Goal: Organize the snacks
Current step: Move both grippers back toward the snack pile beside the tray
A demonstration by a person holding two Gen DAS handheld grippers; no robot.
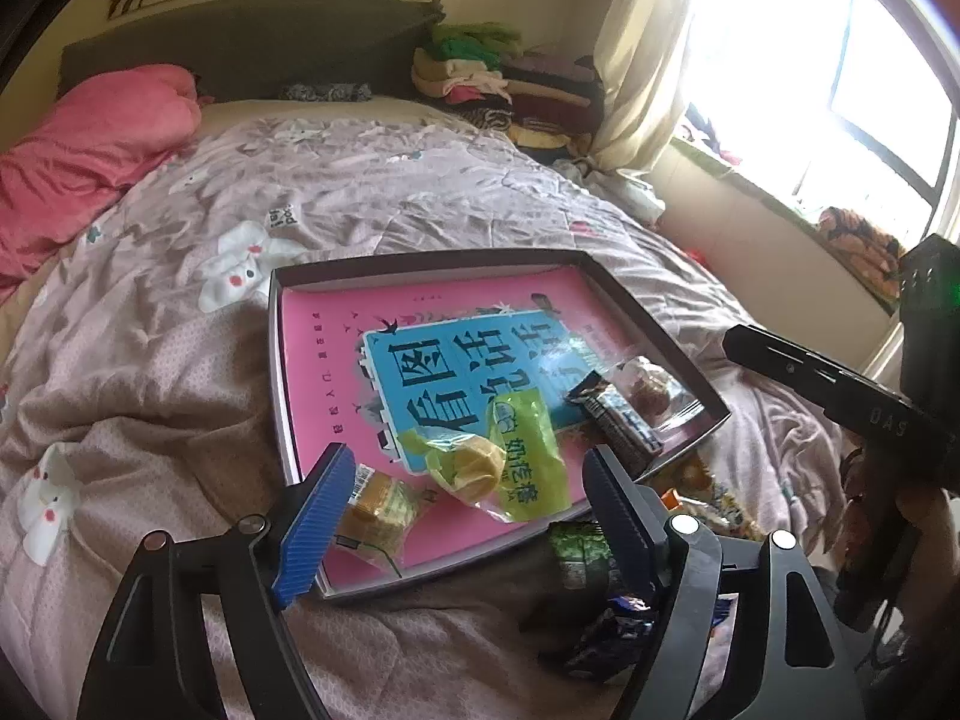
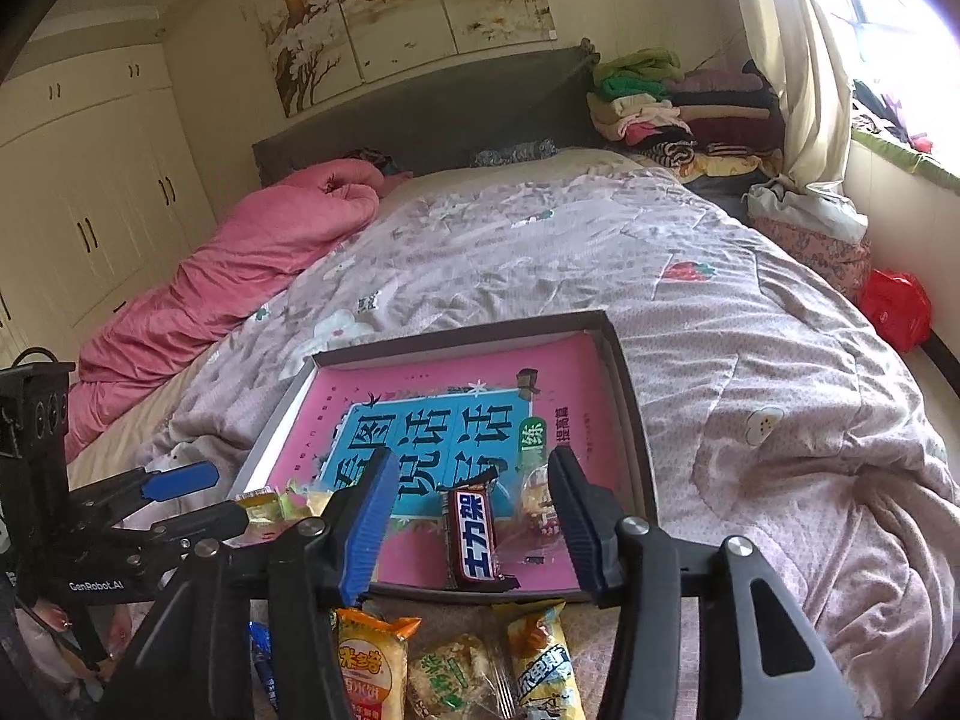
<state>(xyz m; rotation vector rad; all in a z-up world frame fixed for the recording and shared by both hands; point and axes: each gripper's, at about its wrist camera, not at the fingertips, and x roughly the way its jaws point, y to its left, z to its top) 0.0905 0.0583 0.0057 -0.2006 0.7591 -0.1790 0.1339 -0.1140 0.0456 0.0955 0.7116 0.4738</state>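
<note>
A shallow dark-rimmed box lid (image 1: 282,360) with a pink-and-blue printed bottom lies on the quilted bed (image 1: 180,312). At the lid's near left corner the left gripper (image 1: 474,498) hovers, jaws spread, pinching nothing — a yellow-green packet (image 1: 528,450) and a small yellow cracker pack (image 1: 375,510) lie in the lid below the gap. At the lid's near right, the right gripper (image 2: 474,516) also hangs with jaws spread and empty; a dark chocolate bar (image 2: 474,540) lies beneath. More wrapped snacks (image 2: 456,666) sit just outside the lid's near rim.
</note>
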